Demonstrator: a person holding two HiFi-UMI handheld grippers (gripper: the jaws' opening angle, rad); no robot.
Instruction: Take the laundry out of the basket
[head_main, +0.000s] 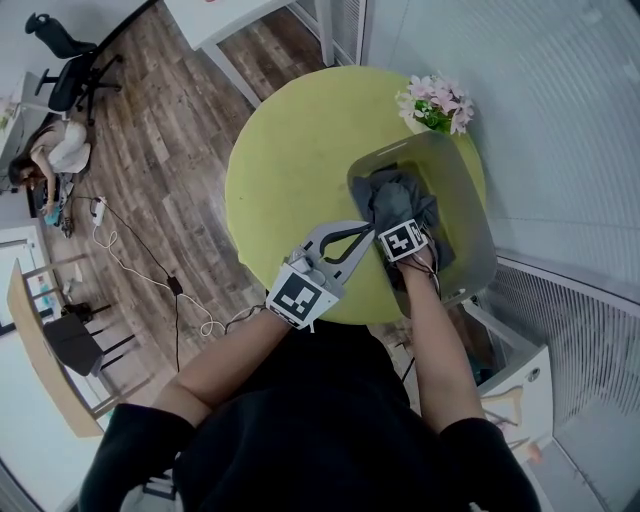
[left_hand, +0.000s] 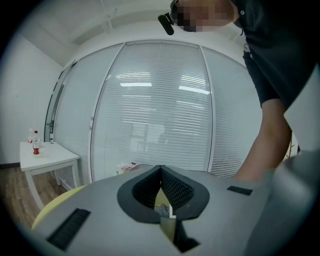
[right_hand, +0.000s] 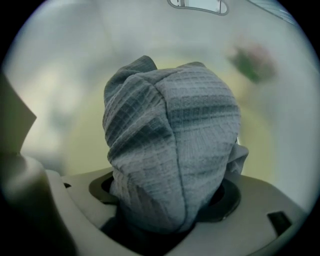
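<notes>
A translucent grey basket (head_main: 470, 205) stands on the right side of a round yellow-green table (head_main: 290, 170). Crumpled grey waffle-weave laundry (head_main: 395, 195) lies inside it. My right gripper (head_main: 403, 232) reaches down into the basket. In the right gripper view its jaws stand wide and the grey cloth (right_hand: 170, 125) bulges up between them, hiding the pads. My left gripper (head_main: 366, 231) hovers over the table at the basket's near-left rim. In the left gripper view my left gripper (left_hand: 161, 170) has its tips together and holds nothing.
A pot of pink flowers (head_main: 435, 103) sits on the table behind the basket. A glass wall with blinds (left_hand: 160, 100) runs behind the table. A white table (left_hand: 47, 155) with a bottle (left_hand: 36, 142) stands to the left. Cables (head_main: 130, 260) trail over the wooden floor.
</notes>
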